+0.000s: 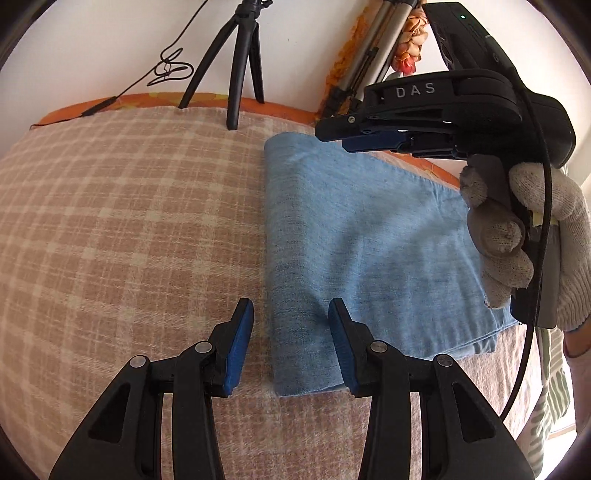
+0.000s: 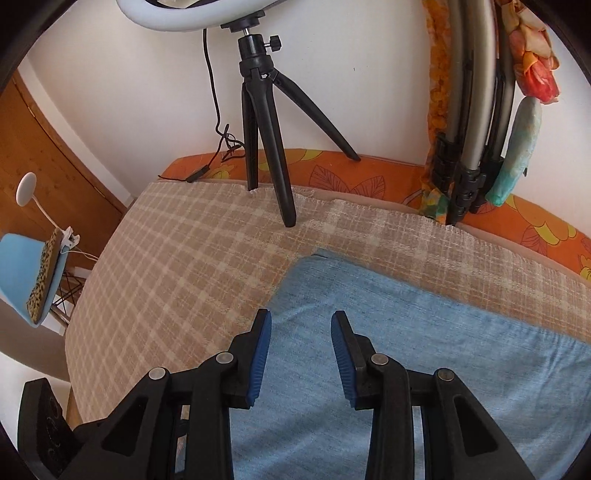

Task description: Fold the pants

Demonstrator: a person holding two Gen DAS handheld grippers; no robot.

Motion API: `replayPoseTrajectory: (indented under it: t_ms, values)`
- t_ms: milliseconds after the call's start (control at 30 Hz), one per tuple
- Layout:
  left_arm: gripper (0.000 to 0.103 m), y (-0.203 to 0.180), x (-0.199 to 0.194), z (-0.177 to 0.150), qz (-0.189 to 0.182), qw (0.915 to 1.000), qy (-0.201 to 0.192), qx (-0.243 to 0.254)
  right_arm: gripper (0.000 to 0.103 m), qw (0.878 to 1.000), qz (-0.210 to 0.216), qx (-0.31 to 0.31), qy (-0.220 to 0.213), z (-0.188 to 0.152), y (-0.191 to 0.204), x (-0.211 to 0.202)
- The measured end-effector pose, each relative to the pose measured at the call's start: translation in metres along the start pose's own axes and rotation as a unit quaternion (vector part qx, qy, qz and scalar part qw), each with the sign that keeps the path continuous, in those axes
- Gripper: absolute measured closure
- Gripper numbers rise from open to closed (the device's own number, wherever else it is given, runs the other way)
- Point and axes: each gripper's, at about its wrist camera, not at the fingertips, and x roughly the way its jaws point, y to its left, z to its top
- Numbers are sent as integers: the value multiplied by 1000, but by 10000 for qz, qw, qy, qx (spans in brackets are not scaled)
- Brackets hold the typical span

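Left wrist view: left gripper (image 1: pixel 291 317) hangs above the near left corner of the folded pants (image 1: pixel 369 258), jaws parted, nothing between the blue pads (image 1: pixel 240 347) – the left pad is over the plaid blanket (image 1: pixel 129 221), the right pad over the denim near its folded left edge. Whether the tips touch the cloth cannot be told. Pants are light blue, folded to a compact rectangle, lying flat on the blanket toward its right side, far edge near the orange floral sheet (image 1: pixel 288 112). Right gripper (image 1: pixel 345 138) enters from the upper right over the far end of the pants, held by a hand in a white knit glove (image 1: pixel 535 236); it is seen from the side here, so its jaw gap is unclear in this view.

Right wrist view: right gripper (image 2: pixel 301 339) is also released – jaws apart, empty, poised over the pants (image 2: pixel 406 350) near their far left corner, the left pad near the denim's edge. A black tripod (image 2: pixel 266 122) stands at the far edge of the blanket (image 2: pixel 184 240), carrying a ring light (image 2: pixel 192 14). A silver tripod (image 2: pixel 469 129) leans in the far right corner against the wall. A blue chair (image 2: pixel 22 266) sits off the left edge of the bed
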Motion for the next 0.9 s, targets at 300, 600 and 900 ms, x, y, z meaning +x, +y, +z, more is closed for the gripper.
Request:
replayPoseTrajectory:
  t_ms: [300, 600, 900]
  values:
    - [79, 23, 7, -7, -334, 9991, 133, -219, 61, 9974, -355, -67, 626, 13, 22, 64]
    - [92, 11, 5, -7, -525, 9986, 52, -79, 52, 9879, -1008, -242, 1153, 26, 41, 76]
    - [92, 10, 1, -6, -428, 9991, 8, -52, 65, 9732, -1668, -706, 1413, 27, 60, 97]
